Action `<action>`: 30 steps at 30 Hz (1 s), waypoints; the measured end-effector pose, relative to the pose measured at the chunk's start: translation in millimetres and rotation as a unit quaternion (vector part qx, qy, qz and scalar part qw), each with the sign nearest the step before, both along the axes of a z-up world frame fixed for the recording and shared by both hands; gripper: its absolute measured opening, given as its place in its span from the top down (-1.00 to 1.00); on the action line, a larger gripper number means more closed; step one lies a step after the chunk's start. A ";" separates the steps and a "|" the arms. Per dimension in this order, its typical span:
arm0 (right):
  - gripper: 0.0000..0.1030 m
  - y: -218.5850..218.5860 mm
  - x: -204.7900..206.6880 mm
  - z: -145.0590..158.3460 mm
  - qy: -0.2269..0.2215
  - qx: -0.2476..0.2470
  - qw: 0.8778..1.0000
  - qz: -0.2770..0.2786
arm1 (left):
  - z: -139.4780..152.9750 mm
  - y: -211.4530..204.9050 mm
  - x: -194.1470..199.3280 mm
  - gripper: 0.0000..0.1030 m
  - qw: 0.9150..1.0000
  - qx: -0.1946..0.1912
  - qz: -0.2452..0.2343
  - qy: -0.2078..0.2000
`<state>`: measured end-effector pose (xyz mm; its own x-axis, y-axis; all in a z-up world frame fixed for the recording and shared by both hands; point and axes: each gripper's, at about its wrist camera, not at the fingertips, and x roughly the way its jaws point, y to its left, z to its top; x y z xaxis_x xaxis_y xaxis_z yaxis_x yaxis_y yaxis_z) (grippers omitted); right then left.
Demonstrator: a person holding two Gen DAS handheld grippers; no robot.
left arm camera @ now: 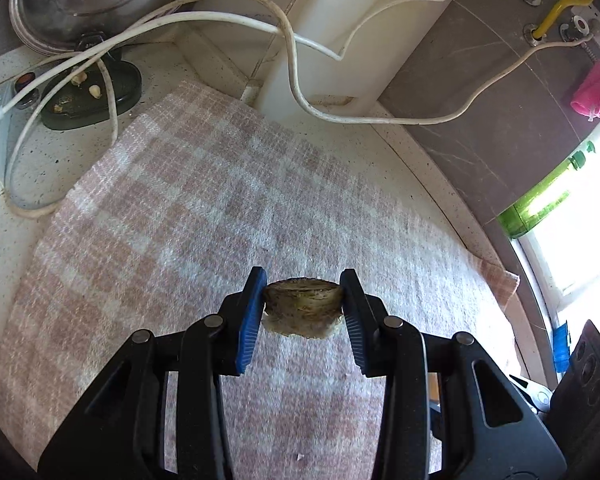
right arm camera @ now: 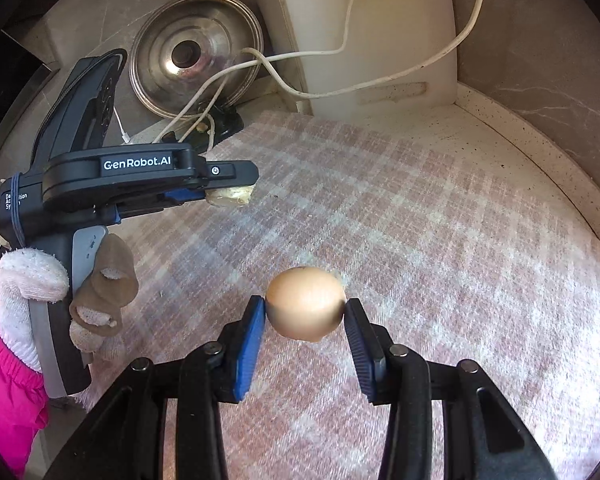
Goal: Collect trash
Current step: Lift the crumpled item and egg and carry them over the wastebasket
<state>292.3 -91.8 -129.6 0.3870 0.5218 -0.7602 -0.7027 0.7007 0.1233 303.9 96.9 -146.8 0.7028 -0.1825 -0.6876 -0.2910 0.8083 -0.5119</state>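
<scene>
Evidently, two pieces of trash are being carried at once, one in each gripper, above the pink checked cloth that covers the table. The left gripper is closed on a flat, layered, yellowish scrap, which is pinched by its two edges between the blue pads so that it sits crosswise and clear of the cloth; in the right wrist view the same scrap is seen poking out past the fingertips of the left gripper, which is held level by a gloved hand. The right gripper is closed on a brown eggshell, held lightly at its widest part, probably because a harder squeeze would crush it; its lower edge looks broken. No bin or bag is visible in either view, so where the pieces are meant to be dropped cannot be told. Against the back wall a metal lid is propped beside a white canister, with white cables trailing across them, and a dark dish holding small pale bits sits near the cloth's corner. The task is judged to be in its carrying stage, with both items lifted and the bits in the dish possibly left to be gathered.
</scene>
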 end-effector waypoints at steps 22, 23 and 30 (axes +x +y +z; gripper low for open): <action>0.18 -67.4 -129.8 28.2 0.011 0.017 0.999 -0.031 | 8.3 -54.2 -162.2 0.26 0.996 0.067 -0.049 0.019; 0.18 -69.2 -135.9 27.9 0.013 0.018 0.999 -0.032 | 8.0 -55.3 -170.0 0.26 0.996 0.069 -0.051 0.021; 0.18 -72.0 -180.2 24.4 0.026 0.022 0.999 -0.032 | 1.5 -58.1 -217.2 0.26 0.995 0.073 -0.065 0.038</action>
